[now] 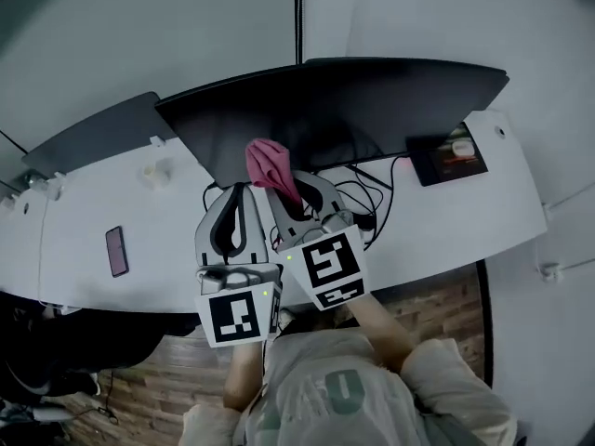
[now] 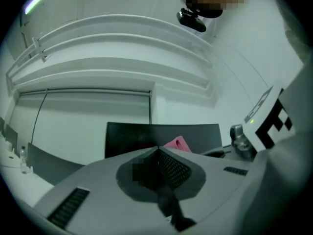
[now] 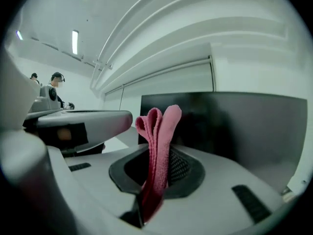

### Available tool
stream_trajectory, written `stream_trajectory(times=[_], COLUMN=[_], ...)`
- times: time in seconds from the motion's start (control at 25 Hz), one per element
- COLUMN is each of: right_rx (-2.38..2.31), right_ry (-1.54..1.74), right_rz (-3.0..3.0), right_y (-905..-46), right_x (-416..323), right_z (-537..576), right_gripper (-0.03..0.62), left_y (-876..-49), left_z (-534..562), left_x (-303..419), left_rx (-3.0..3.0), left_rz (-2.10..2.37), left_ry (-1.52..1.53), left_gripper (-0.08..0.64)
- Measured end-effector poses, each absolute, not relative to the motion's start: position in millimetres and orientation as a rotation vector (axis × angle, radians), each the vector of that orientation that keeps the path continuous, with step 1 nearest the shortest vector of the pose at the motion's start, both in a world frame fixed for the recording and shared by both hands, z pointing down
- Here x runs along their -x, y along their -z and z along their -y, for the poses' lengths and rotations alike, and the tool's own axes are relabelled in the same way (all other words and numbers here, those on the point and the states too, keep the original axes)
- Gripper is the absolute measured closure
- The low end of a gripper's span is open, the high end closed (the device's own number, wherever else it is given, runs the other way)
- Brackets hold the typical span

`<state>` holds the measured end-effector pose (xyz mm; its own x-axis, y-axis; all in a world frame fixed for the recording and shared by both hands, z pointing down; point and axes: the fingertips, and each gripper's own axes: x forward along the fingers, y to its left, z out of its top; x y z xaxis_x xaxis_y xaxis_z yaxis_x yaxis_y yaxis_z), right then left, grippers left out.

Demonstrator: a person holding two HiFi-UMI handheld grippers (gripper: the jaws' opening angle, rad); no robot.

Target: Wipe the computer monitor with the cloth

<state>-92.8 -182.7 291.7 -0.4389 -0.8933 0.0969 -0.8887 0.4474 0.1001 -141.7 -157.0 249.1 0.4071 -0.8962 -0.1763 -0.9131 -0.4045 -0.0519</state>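
A dark computer monitor (image 1: 335, 110) stands on the white desk (image 1: 167, 249); it shows ahead as a black monitor (image 2: 146, 136) in the left gripper view and as a black monitor (image 3: 244, 126) in the right gripper view. My right gripper (image 1: 284, 189) is shut on a folded pink cloth (image 1: 270, 167), which sticks up between its jaws as the cloth (image 3: 159, 146) just in front of the screen. My left gripper (image 1: 234, 214) hangs beside it, shut and empty, its tips (image 2: 157, 153) pressed together. The cloth's tip (image 2: 177, 143) peeks over the left jaws.
A phone (image 1: 117, 250) lies on the desk at the left. A small white object (image 1: 156, 175) sits near the monitor's left edge. Cables (image 1: 367, 198) trail under the screen. A dark device (image 1: 446, 154) rests at the right. A second dark panel (image 1: 93, 133) stands at the left.
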Motion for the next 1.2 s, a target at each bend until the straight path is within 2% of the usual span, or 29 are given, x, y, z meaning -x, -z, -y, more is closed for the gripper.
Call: stream_trajectory(times=[0.2, 0.48, 0.92, 1.2], right_rx=[-1.738, -1.93, -1.945, -1.986], right_ry=[0.271, 0.322, 0.37, 0.355], right_rz=[2.508, 2.539, 2.493, 2.475], right_y=[-241, -227, -252, -248], right_x=[7, -82, -149, -166], right_z=[145, 100, 81, 83], right_gripper=[0.538, 0.537, 0.538, 0.537], left_y=[-223, -214, -219, -221], left_z=[136, 105, 89, 91], left_x=[67, -14, -79, -88], left_rx=[2.539, 2.56, 2.532, 2.529], left_rz=[-1.489, -1.39, -1.375, -1.374], left_ry=[-0.26, -0.305, -0.353, -0.327], left_gripper=[0.546, 0.546, 0.545, 0.546])
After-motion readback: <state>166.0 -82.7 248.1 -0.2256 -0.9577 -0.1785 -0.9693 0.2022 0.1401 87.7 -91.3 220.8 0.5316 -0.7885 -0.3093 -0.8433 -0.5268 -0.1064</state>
